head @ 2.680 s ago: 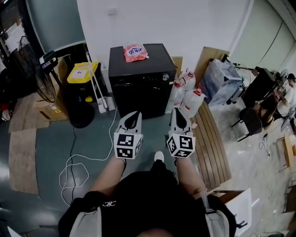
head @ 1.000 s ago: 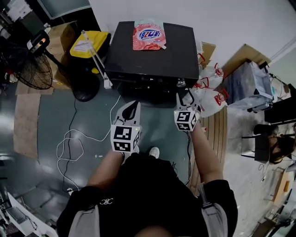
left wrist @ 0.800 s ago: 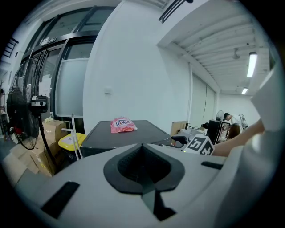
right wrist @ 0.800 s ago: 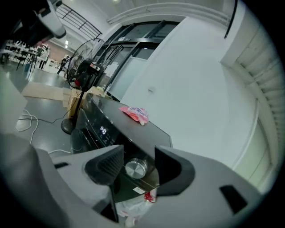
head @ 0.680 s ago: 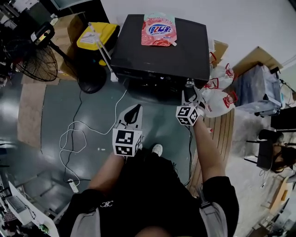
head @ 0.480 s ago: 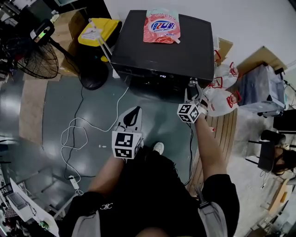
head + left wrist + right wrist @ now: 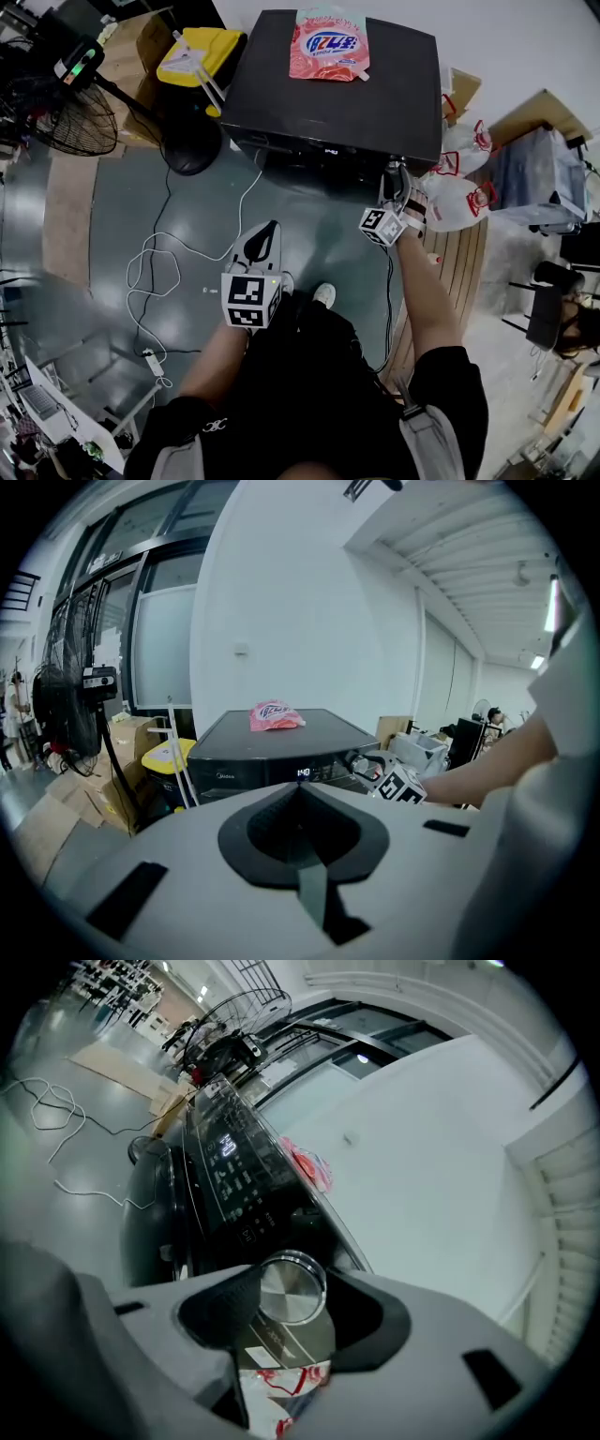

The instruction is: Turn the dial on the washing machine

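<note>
The black washing machine [image 7: 328,103] stands against the wall with a pink detergent pouch [image 7: 328,44] on its lid. My right gripper [image 7: 394,180] is up at the right end of its control panel. In the right gripper view the round silver dial [image 7: 292,1288] sits between the tips of the right gripper [image 7: 292,1311], whose jaws stand apart on either side of it; no squeeze on the dial shows. My left gripper [image 7: 272,228] hangs low over the floor in front of the machine, jaws together and empty. In the left gripper view, that gripper [image 7: 300,789] faces the machine [image 7: 281,752].
A yellow bin [image 7: 199,56] and a standing fan [image 7: 66,117] are left of the machine. White bags with red caps [image 7: 459,202] lean at its right, beside wooden slats [image 7: 459,272]. A white cable [image 7: 155,281] loops over the floor at the left.
My right gripper has reached forward and up from in front of the machine to the dial. The machine has come closer in view. The left gripper has stayed low.
</note>
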### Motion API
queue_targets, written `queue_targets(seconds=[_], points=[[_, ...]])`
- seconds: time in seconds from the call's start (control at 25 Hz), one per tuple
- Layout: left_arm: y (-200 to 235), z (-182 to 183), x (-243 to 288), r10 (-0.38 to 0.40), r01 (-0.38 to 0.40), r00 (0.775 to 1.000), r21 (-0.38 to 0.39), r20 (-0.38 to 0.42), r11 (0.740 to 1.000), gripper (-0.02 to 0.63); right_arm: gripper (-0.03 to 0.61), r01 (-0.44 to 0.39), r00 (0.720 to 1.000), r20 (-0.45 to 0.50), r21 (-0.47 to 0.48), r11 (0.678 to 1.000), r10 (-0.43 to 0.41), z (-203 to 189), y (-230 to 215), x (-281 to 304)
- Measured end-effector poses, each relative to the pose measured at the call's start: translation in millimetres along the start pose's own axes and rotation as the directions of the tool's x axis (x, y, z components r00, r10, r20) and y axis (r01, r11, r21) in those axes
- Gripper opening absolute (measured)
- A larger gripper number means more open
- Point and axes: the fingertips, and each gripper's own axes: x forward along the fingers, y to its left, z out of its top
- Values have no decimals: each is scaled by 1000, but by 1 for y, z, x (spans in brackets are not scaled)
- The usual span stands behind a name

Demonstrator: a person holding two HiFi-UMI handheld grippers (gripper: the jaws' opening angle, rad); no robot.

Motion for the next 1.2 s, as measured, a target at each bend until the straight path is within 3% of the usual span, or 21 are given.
queue_targets(seconds=[0.24,0.72,0.96,1.2], points=[[7,-5,1,21,-21,1000,2,-18,1000,-5,227,48,999,16,-1,999,-48,-4,1,4],[5,-3,4,15,-15,1000,12,-17,1000,-5,283,-6,999,45,97,995,2,-6,-3,3],[5,-1,4,19,-19,1000,15,-14,1000,-5,299,-41,999,21,81,996,39,-3,7,10],[13,0,0,36,-36,999,15,-14,999,-5,280,22,1000,-9,-1,1000,-22,-5,3,12]])
